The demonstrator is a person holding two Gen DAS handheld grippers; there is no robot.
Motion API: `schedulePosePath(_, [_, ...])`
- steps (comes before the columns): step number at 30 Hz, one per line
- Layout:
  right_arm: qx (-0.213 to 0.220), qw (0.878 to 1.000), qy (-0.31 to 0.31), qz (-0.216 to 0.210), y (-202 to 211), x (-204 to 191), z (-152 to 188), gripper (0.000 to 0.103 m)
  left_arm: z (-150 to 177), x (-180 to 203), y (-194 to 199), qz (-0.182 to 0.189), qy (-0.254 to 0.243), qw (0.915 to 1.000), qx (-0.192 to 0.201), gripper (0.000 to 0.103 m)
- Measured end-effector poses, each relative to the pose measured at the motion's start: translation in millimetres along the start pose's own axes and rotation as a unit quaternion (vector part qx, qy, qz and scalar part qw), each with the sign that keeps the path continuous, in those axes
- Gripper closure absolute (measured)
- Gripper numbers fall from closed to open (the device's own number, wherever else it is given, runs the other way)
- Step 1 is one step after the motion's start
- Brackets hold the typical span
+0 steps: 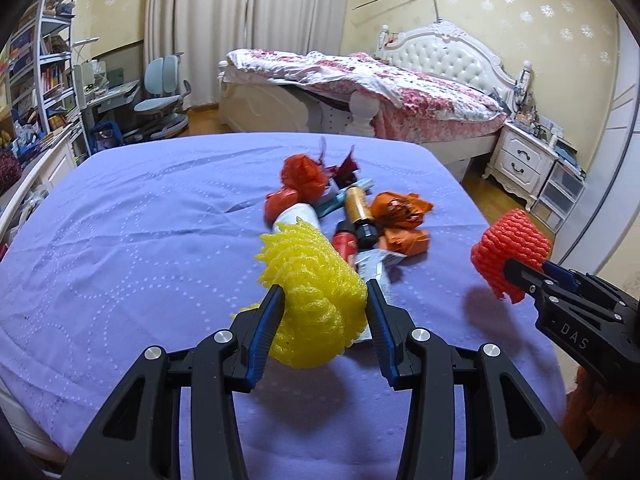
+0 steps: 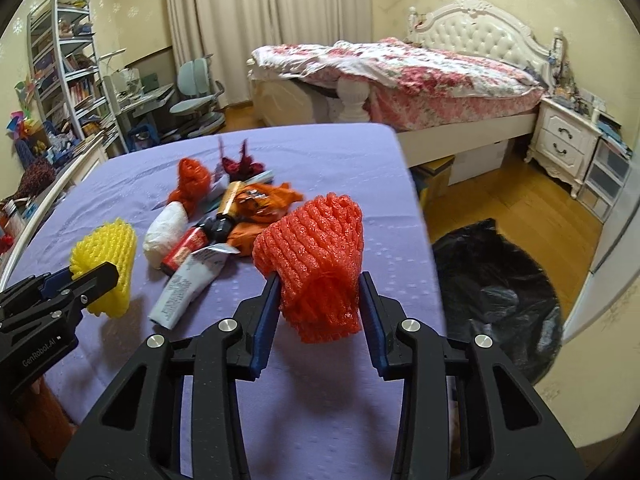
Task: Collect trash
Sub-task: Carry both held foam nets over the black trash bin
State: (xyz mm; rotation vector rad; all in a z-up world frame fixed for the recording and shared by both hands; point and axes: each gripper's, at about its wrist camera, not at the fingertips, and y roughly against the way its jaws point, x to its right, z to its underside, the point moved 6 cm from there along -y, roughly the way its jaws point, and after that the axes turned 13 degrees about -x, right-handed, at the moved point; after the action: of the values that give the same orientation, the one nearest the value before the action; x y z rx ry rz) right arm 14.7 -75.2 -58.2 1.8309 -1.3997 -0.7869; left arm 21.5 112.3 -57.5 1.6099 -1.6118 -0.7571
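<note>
Both tools are loaded: the left gripper [image 1: 324,300] is closed around a yellow foam net [image 1: 312,292], and the right gripper [image 2: 320,292] is clamped the same way on an orange foam net [image 2: 316,264], each net squeezed between the blue pads and lifted clear of the purple table cover [image 1: 140,240]. What the coming move turns on, as I judge it, is the black trash bag [image 2: 496,296], which lies open on the wooden floor to the right of the table, just past its right edge and below it. Taken from the bag, the orange net is the nearer load and the yellow one sits farther off, across the table's width, so the right hand has the shorter swing. The bag appears only in the right wrist view; the left wrist view never reaches the floor on that side (it shows the right tool from the side instead, net pinched at its tip). Still on the cloth, farther from the bag than the orange net, sits the remaining litter pile [image 1: 360,216]: crumpled orange wrappers, a white roll, a gold-and-black tube and a flattened grey packet.
</note>
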Motion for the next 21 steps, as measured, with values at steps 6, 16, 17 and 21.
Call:
schedulePosePath(6, [0.018, 0.998, -0.045, 0.030, 19.2, 49.1, -0.1, 0.066, -13.0, 39.4, 0.5, 0.023, -0.034, 0.9991, 0.009, 0.059])
schedulePosePath(16, [0.031, 0.990, -0.112, 0.074, 29.8, 133.0, 5.6, 0.065, -37.7, 120.8, -9.0, 0.059, -0.101, 0.9928, 0.029, 0.059])
schedulePosePath(17, [0.031, 0.990, -0.116, 0.077, 29.5, 138.7, 6.4, 0.065, -37.0, 126.0, -9.8, 0.062, -0.105, 0.9921, 0.029, 0.059])
schedulePosePath(21, [0.033, 0.986, -0.133, 0.092, 27.3, 164.7, 9.1, 0.066, -42.5, 156.3, -23.1, 0.075, -0.126, 0.9887, 0.027, 0.059])
